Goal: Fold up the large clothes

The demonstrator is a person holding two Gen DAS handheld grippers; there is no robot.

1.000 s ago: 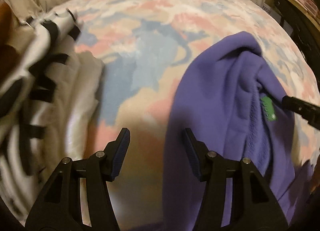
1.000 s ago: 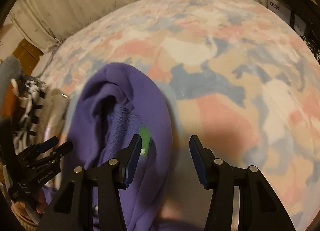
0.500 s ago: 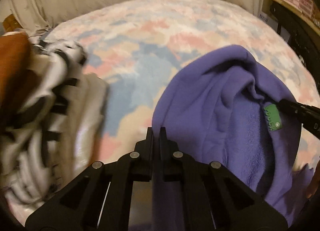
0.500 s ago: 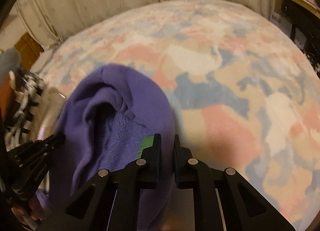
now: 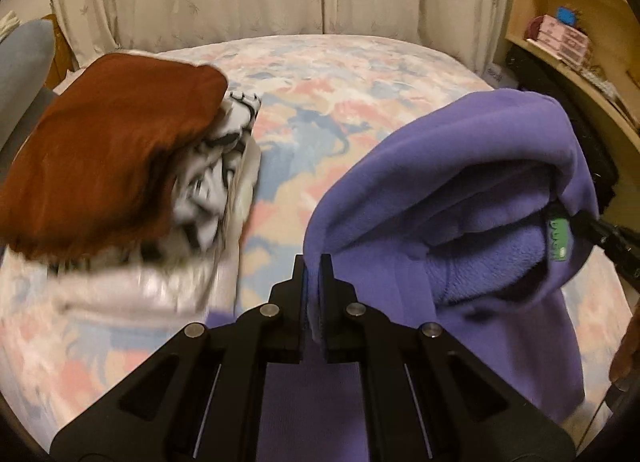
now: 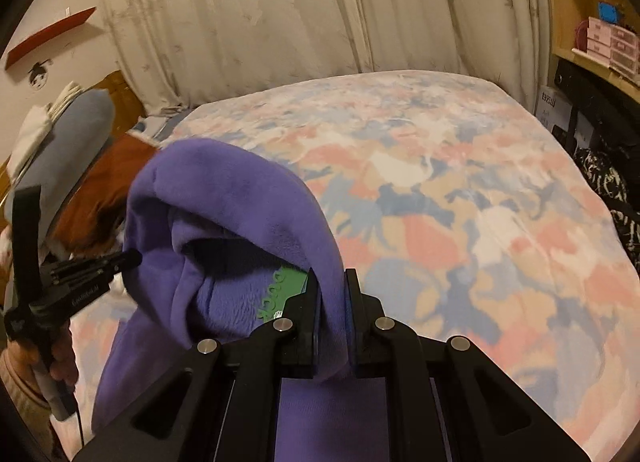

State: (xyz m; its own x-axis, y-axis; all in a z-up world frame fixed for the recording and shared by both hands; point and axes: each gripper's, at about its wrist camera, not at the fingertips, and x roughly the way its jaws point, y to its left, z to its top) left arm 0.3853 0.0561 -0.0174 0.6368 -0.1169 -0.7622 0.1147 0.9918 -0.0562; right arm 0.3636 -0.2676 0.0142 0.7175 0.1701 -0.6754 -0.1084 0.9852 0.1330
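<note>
Two grippers each pinch the purple fleece (image 5: pixel 460 166) at its collar, one on either side of the green label (image 5: pixel 559 240): the left gripper (image 5: pixel 313 294) and the right gripper (image 6: pixel 333 314) are both clamped on cloth, jaws nearly together. The fleece hangs between them above the patterned bed (image 6: pixel 460 190), its length dropping toward the person, neither hand nearer. No container shows; a brown garment (image 5: pixel 108 158) tops a pile at the left.

A: How does the left gripper (image 5: pixel 313 282) stand?
B: Jaws just clamped on the fleece (image 5: pixel 460 190), angled down.
A: The right gripper (image 6: pixel 331 302)?
B: Same, just pinched on that fleece's collar.
</note>
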